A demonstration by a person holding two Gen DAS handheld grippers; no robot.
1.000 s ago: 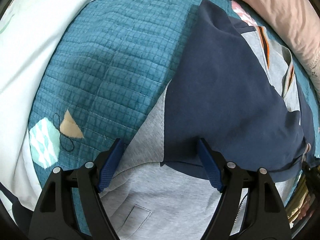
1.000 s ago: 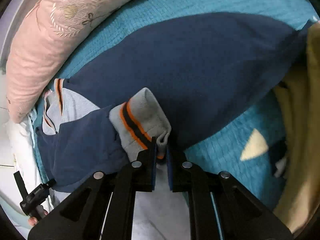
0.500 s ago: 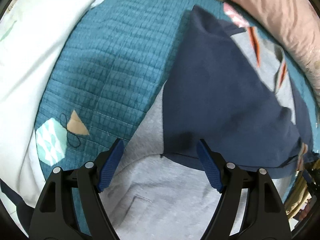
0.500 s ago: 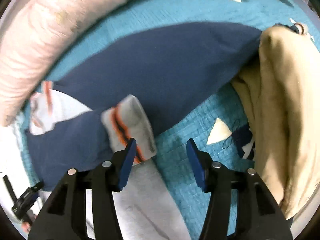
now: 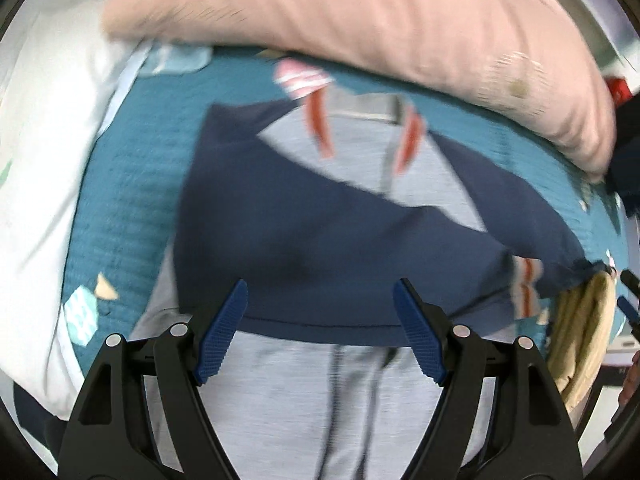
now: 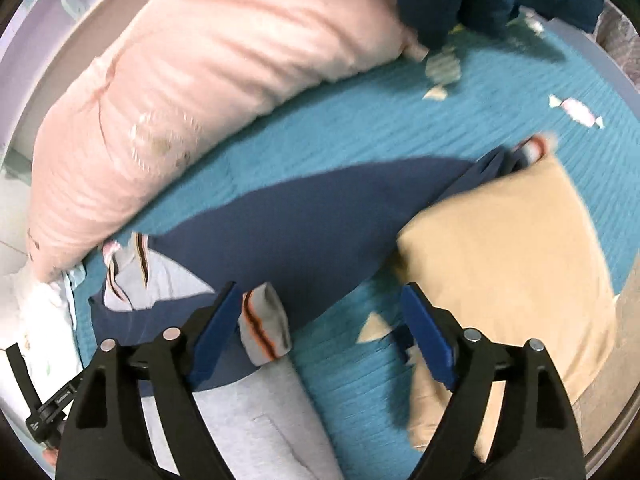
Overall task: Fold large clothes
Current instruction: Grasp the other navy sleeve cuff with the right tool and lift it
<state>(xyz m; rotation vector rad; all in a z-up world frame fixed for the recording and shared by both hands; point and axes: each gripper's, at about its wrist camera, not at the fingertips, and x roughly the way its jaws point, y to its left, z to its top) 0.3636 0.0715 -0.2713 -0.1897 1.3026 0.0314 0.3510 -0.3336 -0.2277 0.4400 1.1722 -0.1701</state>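
While both grippers are hanging above the bed with nothing in them, the sleeve-folding step is looking finished on one side. The sweatshirt [image 5: 360,232] is lying flat on the teal quilt [image 5: 132,200], navy sleeve [image 5: 400,240] drawn across the grey chest, its striped cuff [image 6: 264,328] resting on the body near the right gripper [image 6: 320,320]. That gripper's blue fingers [image 6: 212,332] are opening, and nothing is sitting between them; the cuff is lying just beside the left finger, free of it. The left gripper [image 5: 320,312] is also standing wide open, its fingers [image 5: 224,328] hovering over the sleeve's lower edge without pinching any cloth.

The garment's long axis is running from near to far in the left wrist view: the collar with its orange stripes [image 5: 320,128] is pointing far, toward the pink pillow [image 5: 360,28], and the grey body with its centre seam is reaching back under the camera toward the hem. In the right wrist view, the other navy sleeve [image 6: 320,216] is stretching out to the far right, its end tucked beside the tan cushion [image 6: 500,260].

Judging from this, the next move is calling for gathering that outstretched sleeve, or else gripping hem or shoulders and folding the body along its length. Either needs the fingers lowered onto a single cloth edge.
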